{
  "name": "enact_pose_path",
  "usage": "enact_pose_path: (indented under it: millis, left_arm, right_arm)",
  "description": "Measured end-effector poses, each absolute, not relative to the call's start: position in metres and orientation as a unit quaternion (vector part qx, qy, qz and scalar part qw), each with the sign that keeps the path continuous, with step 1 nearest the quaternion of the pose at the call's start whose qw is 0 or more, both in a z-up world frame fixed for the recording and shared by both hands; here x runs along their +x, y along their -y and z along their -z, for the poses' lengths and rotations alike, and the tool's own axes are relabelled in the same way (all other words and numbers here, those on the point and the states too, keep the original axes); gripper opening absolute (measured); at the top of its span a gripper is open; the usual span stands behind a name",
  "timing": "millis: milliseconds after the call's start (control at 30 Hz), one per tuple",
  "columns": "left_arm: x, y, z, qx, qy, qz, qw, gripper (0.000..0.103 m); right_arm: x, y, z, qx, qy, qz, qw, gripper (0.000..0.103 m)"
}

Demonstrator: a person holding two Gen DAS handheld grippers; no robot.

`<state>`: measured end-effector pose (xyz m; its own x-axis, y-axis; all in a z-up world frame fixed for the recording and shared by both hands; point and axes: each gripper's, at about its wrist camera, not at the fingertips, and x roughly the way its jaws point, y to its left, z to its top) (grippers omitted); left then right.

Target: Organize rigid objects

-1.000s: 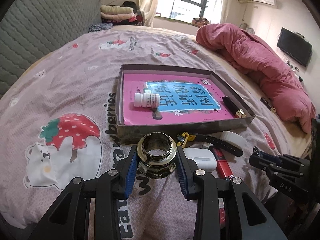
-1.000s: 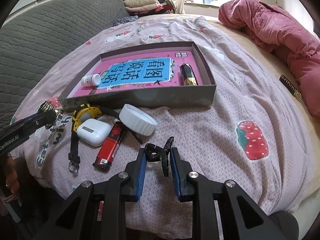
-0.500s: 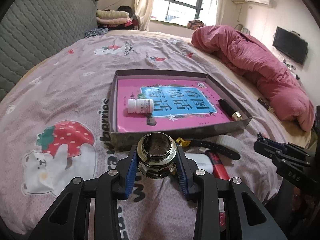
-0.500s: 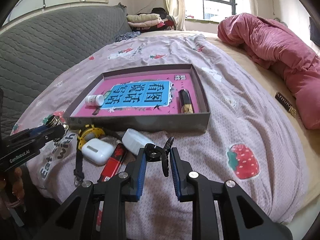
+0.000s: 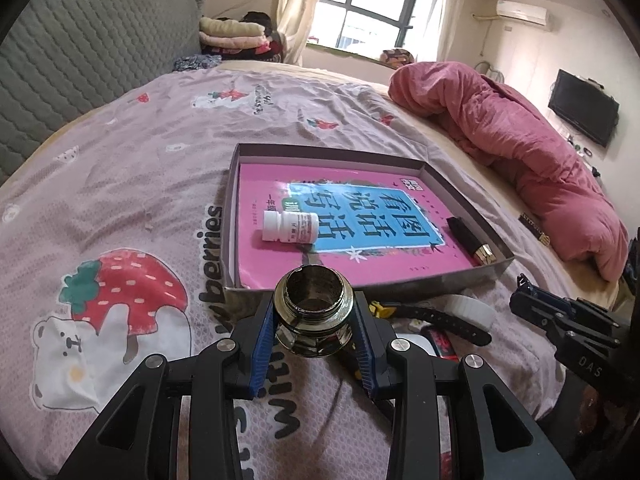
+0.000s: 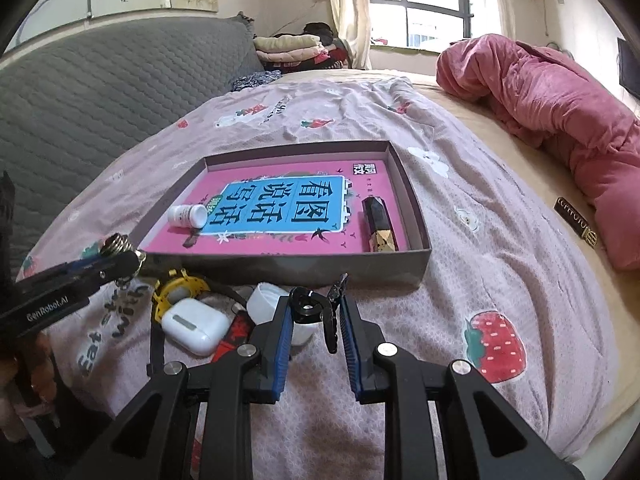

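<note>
My left gripper (image 5: 314,322) is shut on a chrome metal fitting (image 5: 313,310), held above the bedspread just before the grey box (image 5: 460,279). My right gripper (image 6: 316,312) is shut on a black clip (image 6: 310,307), held above the bed near the box's front wall (image 6: 320,268). The box holds a pink book (image 6: 280,208), a white pill bottle (image 5: 290,226) and a black-and-gold lipstick (image 6: 378,226). Before the box lie a white earbud case (image 6: 194,326), a white cap (image 6: 276,306), a red lighter (image 6: 232,336) and a yellow-faced watch (image 6: 178,292).
A crumpled pink duvet (image 5: 520,148) lies at the right of the bed. A small dark tag (image 6: 576,222) lies beside it. A grey padded headboard (image 6: 100,80) runs along the left. Folded clothes (image 5: 236,38) are stacked by the window.
Both grippers have risen and pulled back a little with their objects; the box and loose items sit lower and farther in both views. Nothing was released.
</note>
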<state>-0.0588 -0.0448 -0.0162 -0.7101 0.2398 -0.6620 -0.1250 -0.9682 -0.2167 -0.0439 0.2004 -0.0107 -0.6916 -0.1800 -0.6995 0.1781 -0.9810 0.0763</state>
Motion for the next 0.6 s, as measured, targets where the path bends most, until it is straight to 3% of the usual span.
enact_pose_path:
  millis: [600]
  left_arm:
    - [-0.08, 0.046, 0.015, -0.346, 0.074, -0.932, 0.081, 0.037]
  right_arm:
    - [-0.057, -0.193, 0.004, 0.362, -0.011, 0.927, 0.094, 0.024]
